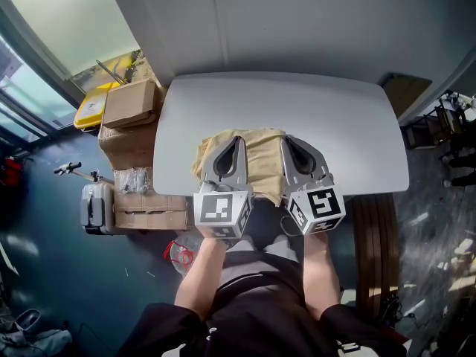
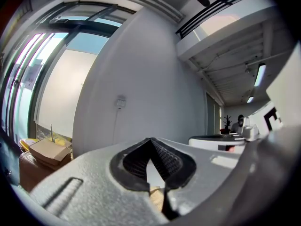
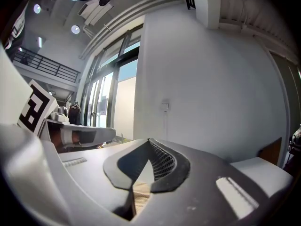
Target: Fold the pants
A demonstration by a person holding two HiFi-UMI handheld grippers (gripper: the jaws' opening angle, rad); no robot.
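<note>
On the white counter [image 1: 297, 103], close to its near edge, the tan pants [image 1: 260, 155] lie in a folded bundle. Some cloth reaches the edge itself.

Above the bundle the person holds both tongs side by side, pointing away from the body and roughly level. The left tongs [image 1: 239, 141] hang over the left part of the pants, and the right tongs [image 1: 287, 140] over the right part. Each marker cube sits at the near end, over the counter's edge, with a bare forearm behind it.

Along the left gripper view, the left tongs [image 2: 150, 140] are clenched, with their black ribbed pads meeting at the tip. No cloth is pinched there. A strip of the pants [image 2: 156, 197] shows through the slot nearer the camera, lying below. The right gripper view matches: the right tongs [image 3: 149, 141] are clenched with tips together and nothing between them, and tan cloth [image 3: 139, 194] shows underneath through the slot.

Left of the counter, on the floor, stand stacked boxes [image 1: 130, 103], with a yellow bin [image 1: 93, 108] behind them and a small grey suitcase [image 1: 95, 207] nearer the person. A grey wall rises beyond the counter.
</note>
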